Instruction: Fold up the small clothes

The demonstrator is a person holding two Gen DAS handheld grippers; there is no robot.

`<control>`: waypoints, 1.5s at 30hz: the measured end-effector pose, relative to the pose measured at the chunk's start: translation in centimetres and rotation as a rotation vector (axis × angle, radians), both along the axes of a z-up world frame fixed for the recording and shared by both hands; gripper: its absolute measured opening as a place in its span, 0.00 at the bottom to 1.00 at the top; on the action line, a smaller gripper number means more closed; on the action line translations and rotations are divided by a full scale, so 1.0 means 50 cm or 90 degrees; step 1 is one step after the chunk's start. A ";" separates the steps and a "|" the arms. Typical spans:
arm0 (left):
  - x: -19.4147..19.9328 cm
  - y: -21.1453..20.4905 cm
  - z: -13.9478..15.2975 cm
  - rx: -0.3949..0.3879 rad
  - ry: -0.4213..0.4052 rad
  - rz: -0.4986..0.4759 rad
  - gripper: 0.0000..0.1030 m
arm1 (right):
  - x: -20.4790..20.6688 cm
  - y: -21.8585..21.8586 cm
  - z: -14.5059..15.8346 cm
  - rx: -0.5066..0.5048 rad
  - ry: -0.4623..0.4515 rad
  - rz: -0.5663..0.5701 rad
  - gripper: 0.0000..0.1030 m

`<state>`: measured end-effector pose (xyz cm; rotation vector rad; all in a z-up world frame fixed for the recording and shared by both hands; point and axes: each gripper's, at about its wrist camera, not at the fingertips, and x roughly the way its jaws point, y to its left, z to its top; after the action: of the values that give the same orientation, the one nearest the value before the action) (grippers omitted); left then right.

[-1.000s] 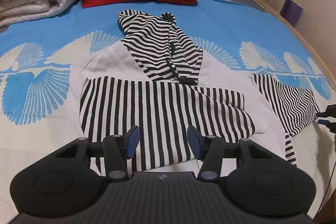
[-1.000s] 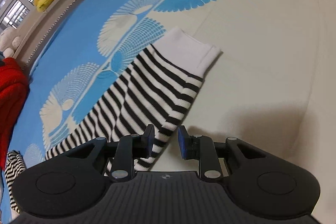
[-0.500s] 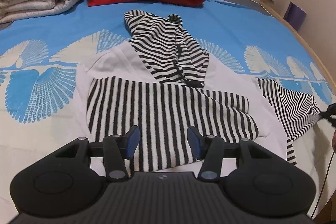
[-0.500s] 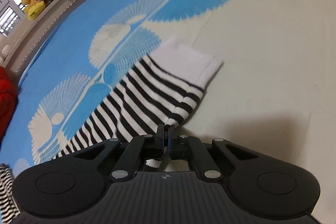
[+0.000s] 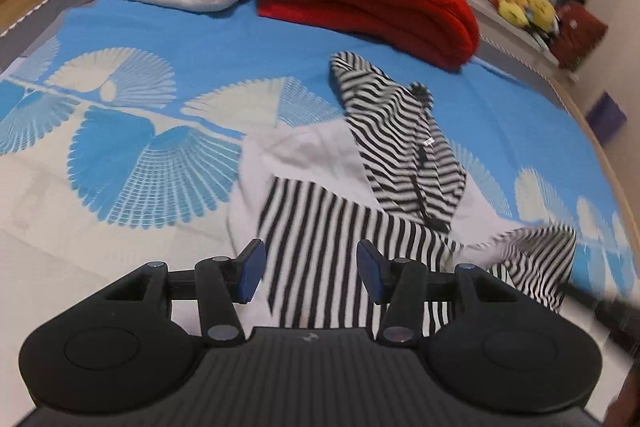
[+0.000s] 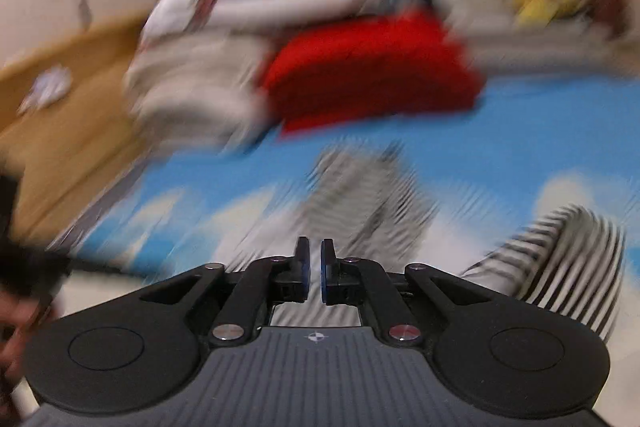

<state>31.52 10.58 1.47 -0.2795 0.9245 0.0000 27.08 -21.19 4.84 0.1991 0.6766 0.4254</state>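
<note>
One sleeve lies folded over the striped hoodie [image 5: 344,251]; right gripper [image 6: 315,269] fingers clamp the second sleeve [image 6: 568,259], left gripper [image 5: 310,269] fingers parted, empty; body fold remains

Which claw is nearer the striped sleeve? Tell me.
Right. The right claw is shut, apparently on the lifted striped sleeve. The left claw hangs open over the garment's striped body, beside the sleeve.
</note>
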 end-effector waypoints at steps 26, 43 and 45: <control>0.013 -0.242 -0.115 0.009 -0.067 -0.199 0.21 | 0.040 -0.286 -0.011 0.009 0.073 -0.366 0.26; 0.286 -0.351 -0.302 -0.209 0.095 0.017 0.26 | 0.013 -0.460 -0.015 0.007 0.117 -0.496 0.26; 0.292 -0.351 -0.297 -0.200 0.091 0.025 0.07 | 0.011 -0.467 -0.014 0.012 0.120 -0.503 0.26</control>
<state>46.14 -6.97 -13.39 -0.5956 1.0612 -0.0911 27.64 -44.52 4.16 0.5031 0.7200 -0.3489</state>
